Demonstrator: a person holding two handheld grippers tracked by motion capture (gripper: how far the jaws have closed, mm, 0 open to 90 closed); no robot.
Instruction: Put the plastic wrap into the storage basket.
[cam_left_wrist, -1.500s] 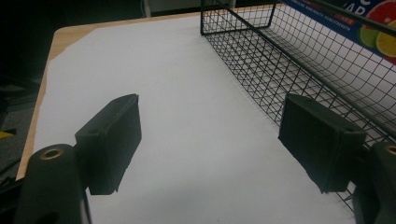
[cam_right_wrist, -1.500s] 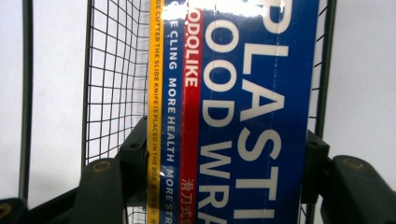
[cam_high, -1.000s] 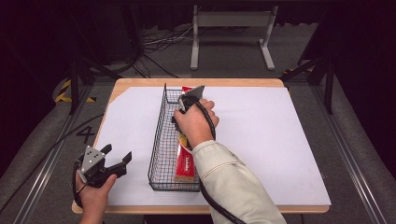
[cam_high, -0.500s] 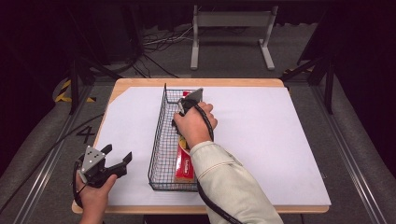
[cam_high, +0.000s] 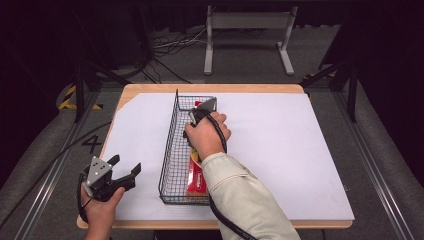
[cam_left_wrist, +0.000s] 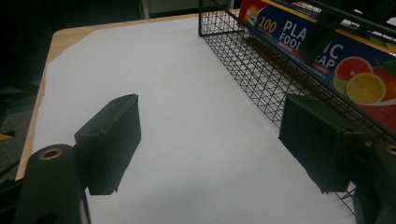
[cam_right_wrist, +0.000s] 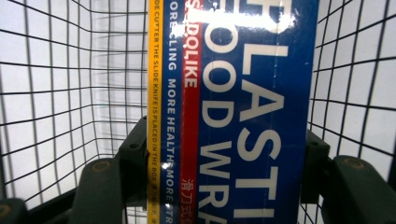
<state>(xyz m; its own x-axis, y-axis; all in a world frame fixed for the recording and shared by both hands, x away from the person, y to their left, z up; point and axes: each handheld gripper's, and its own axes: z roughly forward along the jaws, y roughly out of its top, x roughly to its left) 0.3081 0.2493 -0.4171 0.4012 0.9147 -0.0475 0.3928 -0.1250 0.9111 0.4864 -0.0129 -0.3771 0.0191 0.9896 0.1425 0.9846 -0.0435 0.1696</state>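
A long plastic food wrap box (cam_high: 196, 176), blue and red with fruit pictures, lies lengthwise in a black wire basket (cam_high: 167, 150) at the table's middle. My right gripper (cam_high: 196, 118) reaches down into the basket's far half. In the right gripper view, the right gripper (cam_right_wrist: 224, 154) has its jaws pressed against both long sides of the box (cam_right_wrist: 243, 93), with basket mesh (cam_right_wrist: 56, 93) around it. My left gripper (cam_high: 126, 164) stands open over the front left of the table, apart from the basket. The left gripper (cam_left_wrist: 215, 140) has only white surface between its jaws, and the box (cam_left_wrist: 336, 51) lies beyond.
A white sheet (cam_high: 280, 150) covers the wooden table (cam_high: 150, 90), with wide bare areas on both sides of the basket. Behind the table stand a metal frame (cam_high: 247, 22) and cables on a dark floor. A rail (cam_high: 380, 170) runs along the right side.
My right hand has shifted slightly toward the near side, with the gripper and box staying inside the basket. The left gripper has not moved.
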